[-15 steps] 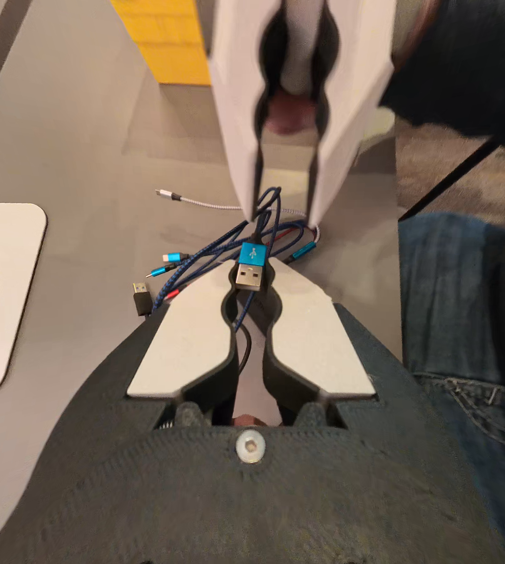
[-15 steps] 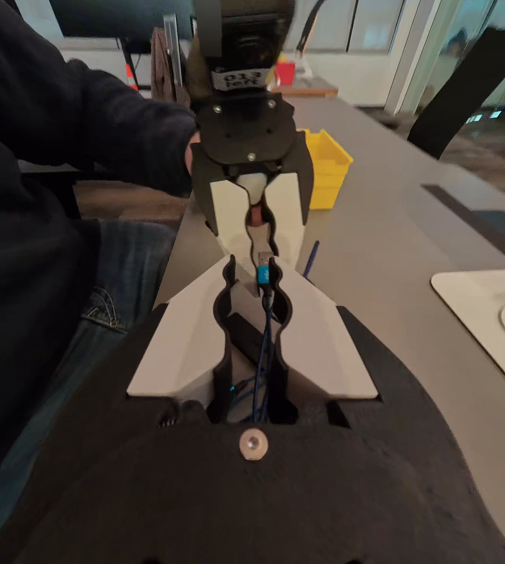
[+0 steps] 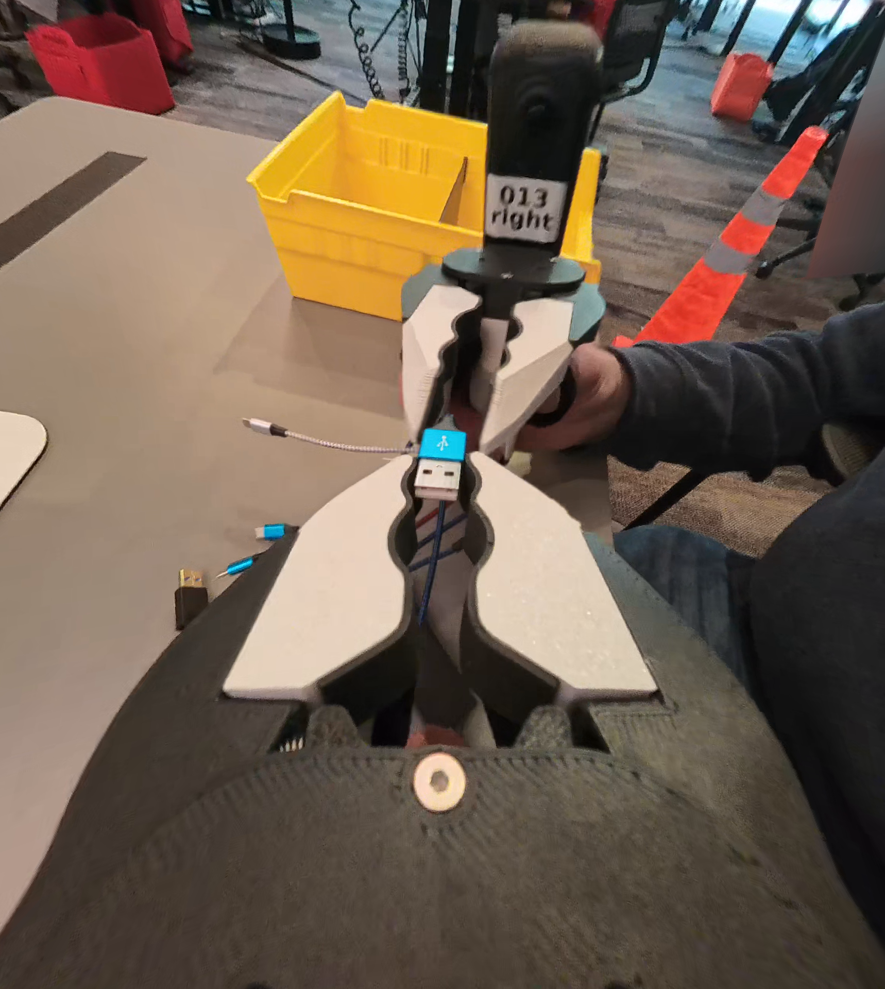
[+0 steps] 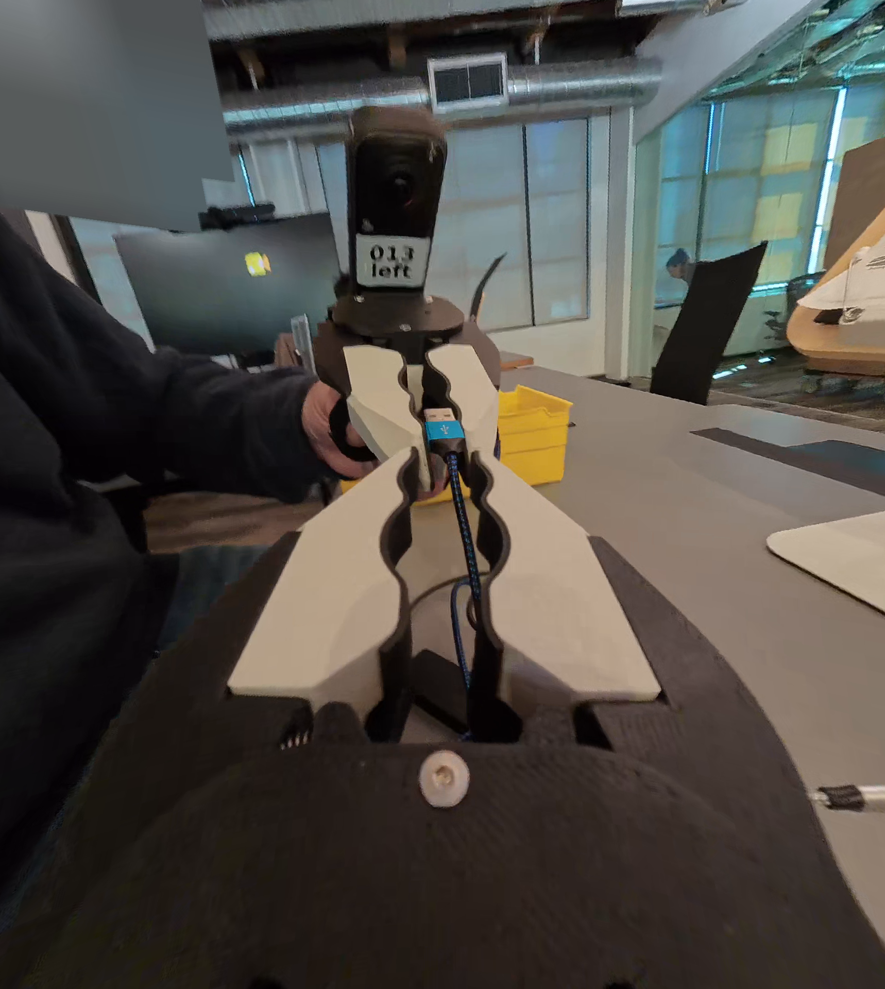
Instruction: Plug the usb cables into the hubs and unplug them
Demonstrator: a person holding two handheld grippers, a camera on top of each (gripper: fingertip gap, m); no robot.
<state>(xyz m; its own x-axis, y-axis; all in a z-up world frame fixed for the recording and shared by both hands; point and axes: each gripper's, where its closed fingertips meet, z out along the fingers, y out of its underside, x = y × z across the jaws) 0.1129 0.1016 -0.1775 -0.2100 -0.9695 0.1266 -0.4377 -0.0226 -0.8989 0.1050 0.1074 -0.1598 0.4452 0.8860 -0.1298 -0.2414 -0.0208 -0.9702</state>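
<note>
Your left gripper (image 3: 443,455) has its jaws pinching the blue USB plug (image 3: 441,447), metal end pointing back at you, lifted above the table (image 3: 108,374). Your right gripper (image 4: 443,463) straddles the braided cable (image 4: 464,530), jaws spread, likely a hand-over to re-aim it.

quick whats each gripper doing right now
Left gripper: fingers closed on the blue usb plug.
Right gripper: fingers either side of the braided cable behind that plug; cannot tell whether they grip it.
</note>
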